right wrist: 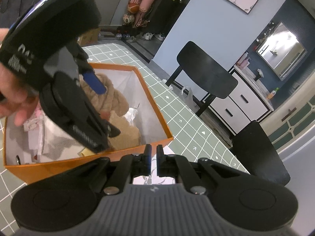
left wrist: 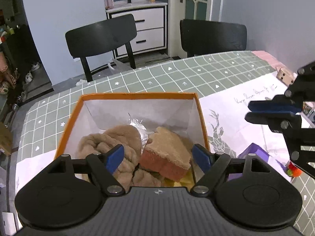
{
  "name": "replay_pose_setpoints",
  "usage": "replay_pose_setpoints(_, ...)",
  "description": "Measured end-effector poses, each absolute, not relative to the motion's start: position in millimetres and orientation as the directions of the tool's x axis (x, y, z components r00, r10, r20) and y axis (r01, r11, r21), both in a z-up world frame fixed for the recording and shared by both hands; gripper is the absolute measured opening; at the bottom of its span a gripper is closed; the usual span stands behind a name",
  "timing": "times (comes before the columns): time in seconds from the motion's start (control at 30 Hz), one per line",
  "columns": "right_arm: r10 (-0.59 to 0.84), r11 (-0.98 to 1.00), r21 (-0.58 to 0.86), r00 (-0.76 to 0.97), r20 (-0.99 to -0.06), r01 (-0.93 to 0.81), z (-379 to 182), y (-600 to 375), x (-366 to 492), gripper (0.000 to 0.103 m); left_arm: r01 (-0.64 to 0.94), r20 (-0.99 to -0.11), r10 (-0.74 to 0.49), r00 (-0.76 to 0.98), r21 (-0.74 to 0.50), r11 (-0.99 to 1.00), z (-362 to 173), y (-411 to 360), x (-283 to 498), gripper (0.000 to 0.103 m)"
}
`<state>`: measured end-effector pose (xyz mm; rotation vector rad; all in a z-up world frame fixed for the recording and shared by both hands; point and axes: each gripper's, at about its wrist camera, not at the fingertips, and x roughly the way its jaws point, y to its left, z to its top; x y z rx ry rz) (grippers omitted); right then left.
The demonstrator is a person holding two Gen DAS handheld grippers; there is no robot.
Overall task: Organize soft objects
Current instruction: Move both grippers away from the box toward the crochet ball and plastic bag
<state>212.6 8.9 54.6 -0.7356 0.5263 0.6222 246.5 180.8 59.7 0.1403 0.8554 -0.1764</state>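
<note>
Beige plush (left wrist: 118,143) partly hidden behind wide, empty left hand-held gripper (left wrist: 158,156); right pinched.

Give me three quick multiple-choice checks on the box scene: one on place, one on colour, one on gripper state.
1. Where are the tan plush items?
A. On the chair
B. Inside the box
C. On the floor

2. What colour is the box's outside?
A. Orange
B. Purple
C. Black

3. How do the grippers stand?
A. Both shut
B. Left shut, right open
C. Left gripper open, right gripper shut

Answers:
1. B: the plush lies between the box's white inner walls in both views.
2. A: the rim and outer wall are orange.
3. C: the left fingers stand wide apart above the plush with nothing between them, while the right fingers sit nearly together and empty beside the box.
</note>
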Motion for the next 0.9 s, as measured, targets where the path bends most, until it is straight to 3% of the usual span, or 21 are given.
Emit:
replay_pose_setpoints(0.63,0.326,0.634,-0.437,0.733,-0.597,-0.638,65.1,-47.1,169.4,0.012,0.248,-0.679,-0.136,0.722,0.069,0.966,106.4,150.3,189.3,0.093)
replay_pose_setpoints(0.9,0.333,0.687,-0.380,0.733,-0.593,-0.620,57.5,-87.5,157.3,0.014,0.314,-0.657,-0.192,0.729,0.071,0.947,96.9,108.8,157.0,0.093)
